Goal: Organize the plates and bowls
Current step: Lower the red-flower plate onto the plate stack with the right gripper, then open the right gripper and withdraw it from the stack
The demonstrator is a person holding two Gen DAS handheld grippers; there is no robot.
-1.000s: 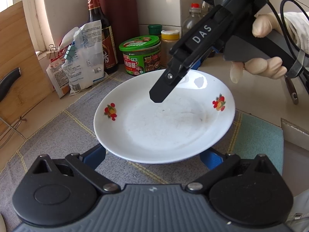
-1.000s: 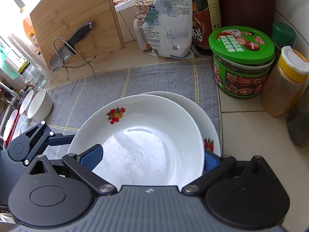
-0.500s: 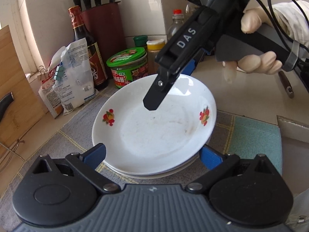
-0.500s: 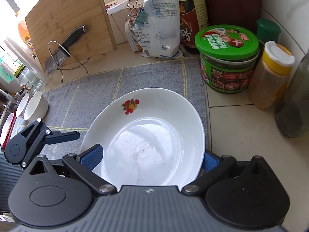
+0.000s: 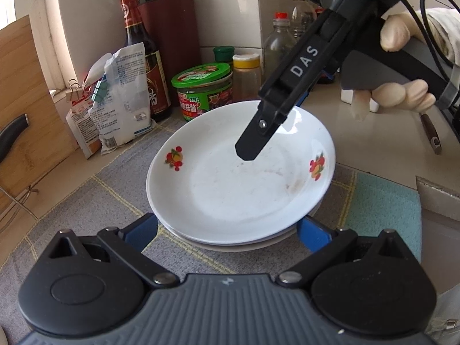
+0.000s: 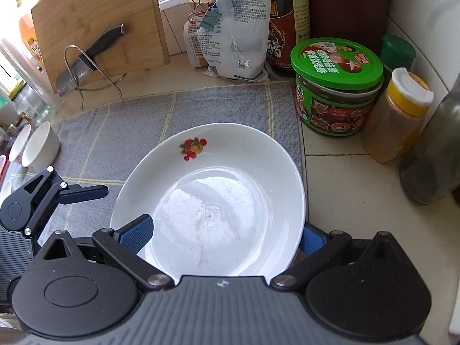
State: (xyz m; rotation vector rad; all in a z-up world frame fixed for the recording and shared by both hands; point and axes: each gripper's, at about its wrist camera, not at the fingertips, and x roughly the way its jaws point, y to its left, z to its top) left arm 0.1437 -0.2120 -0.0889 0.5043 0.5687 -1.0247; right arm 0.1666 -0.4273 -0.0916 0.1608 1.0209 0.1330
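Behind the grey mat (image 6: 138,132) we see a kitchen counter crowded with a soy bottle (image 5: 143,57), a green-lidded jar (image 6: 336,86) and a cutting board (image 6: 95,28). A second ago our right gripper (image 6: 221,235) carried the top plate (image 5: 238,172) above and offset from the bottom plate (image 5: 230,245); now the two are nested on the mat, only a thin rim of the lower one showing at the near edge. Our right gripper's blue pads (image 6: 135,234) straddle the top plate's near rim, but we cannot tell if they are clamped or already loosened. Our left gripper (image 5: 227,230) stands released, its pads either side of the stack without pinching. We judge the stacking step nearly done; two small bowls (image 6: 38,146) wait at the far left.
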